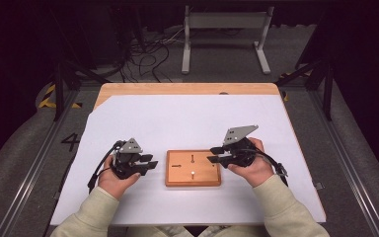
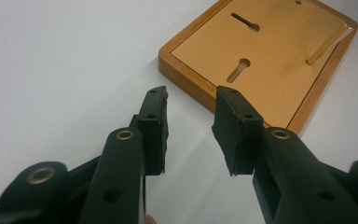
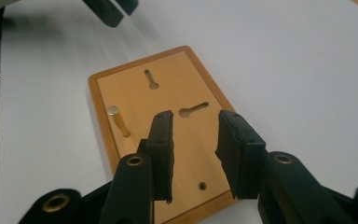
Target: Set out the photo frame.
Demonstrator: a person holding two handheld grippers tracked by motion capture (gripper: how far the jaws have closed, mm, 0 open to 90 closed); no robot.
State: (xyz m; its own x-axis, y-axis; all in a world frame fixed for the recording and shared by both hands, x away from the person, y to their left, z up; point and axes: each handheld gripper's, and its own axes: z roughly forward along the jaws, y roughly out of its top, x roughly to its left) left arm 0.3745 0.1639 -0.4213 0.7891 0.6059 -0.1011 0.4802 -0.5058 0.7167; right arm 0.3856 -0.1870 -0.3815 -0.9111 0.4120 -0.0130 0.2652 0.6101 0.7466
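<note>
both tongs, the left tongs point(image 1: 147, 163) and right tongs point(image 1: 215, 154), hang open and empty either side of the wooden board point(image 1: 193, 168) lying mid tabletop point(image 1: 187, 118), and its lone upright brass peg point(image 3: 118, 120) looks easy to knock crooked if the right one dips in carelessly.

board point(image 2: 279, 60): far corner cropped | forearms point(image 1: 286, 210): cut off at bottom edge

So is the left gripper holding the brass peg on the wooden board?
No, the left gripper has its fingers apart over the white table cover, while the brass peg stands on the wooden board.
</note>
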